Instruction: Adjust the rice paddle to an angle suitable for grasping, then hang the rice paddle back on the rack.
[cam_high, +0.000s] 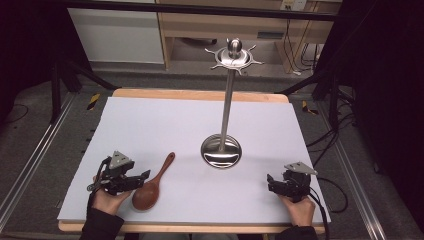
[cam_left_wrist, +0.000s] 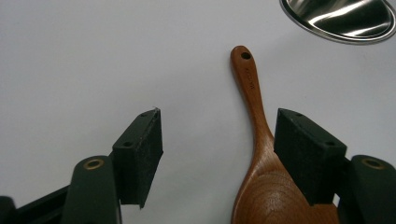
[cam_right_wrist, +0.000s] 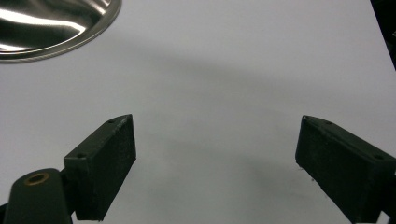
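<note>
Spoon (cam_high: 153, 185) lies flat beside the hook stand (cam_high: 221, 151); left gripper (cam_left_wrist: 218, 144) gapes wide over its neck, gripping nothing; right gripper (cam_right_wrist: 215, 161) waits open, empty.

No legible text or labels anywhere

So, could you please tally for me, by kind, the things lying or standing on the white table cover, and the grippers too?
Wooden spoon: 1
Steel hanging stand: 1
Grippers: 2, the left gripper and the right gripper, both open with nothing between the jaws
Total: 4
</note>
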